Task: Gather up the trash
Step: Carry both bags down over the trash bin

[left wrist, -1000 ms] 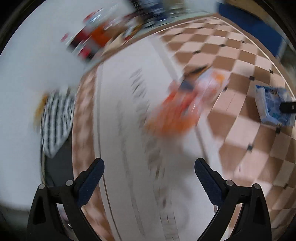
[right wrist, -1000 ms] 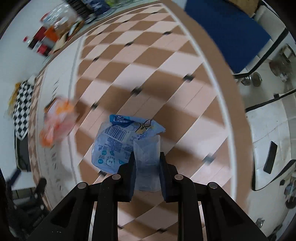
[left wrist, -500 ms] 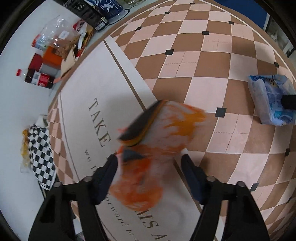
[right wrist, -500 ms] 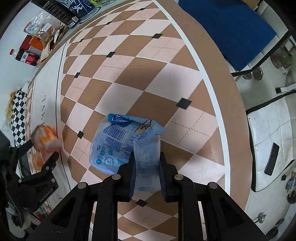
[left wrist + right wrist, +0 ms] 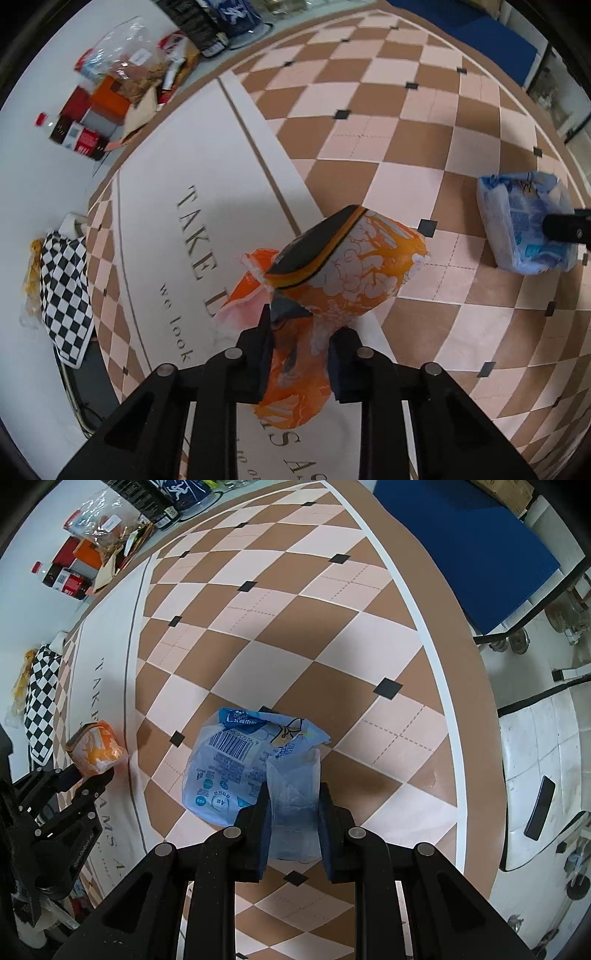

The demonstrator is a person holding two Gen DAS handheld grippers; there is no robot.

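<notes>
1. Left wrist view: left gripper (image 5: 299, 354) points steeply down at the checkered mat (image 5: 388, 122). Its jaws, wide apart a second ago, have just closed and now pinch the orange snack bag (image 5: 343, 273), a crinkled glossy foil bag with a black top edge.
2. Right wrist view: right gripper (image 5: 293, 821) also points down, as before, and stays clamped on the blue plastic bag (image 5: 236, 764), thin, wrinkled, half transparent, lying on the brown and pink tiles.

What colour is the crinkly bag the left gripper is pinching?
Orange with white popcorn pictures and a black top edge: the snack bag, clearest in the left wrist view.
</notes>
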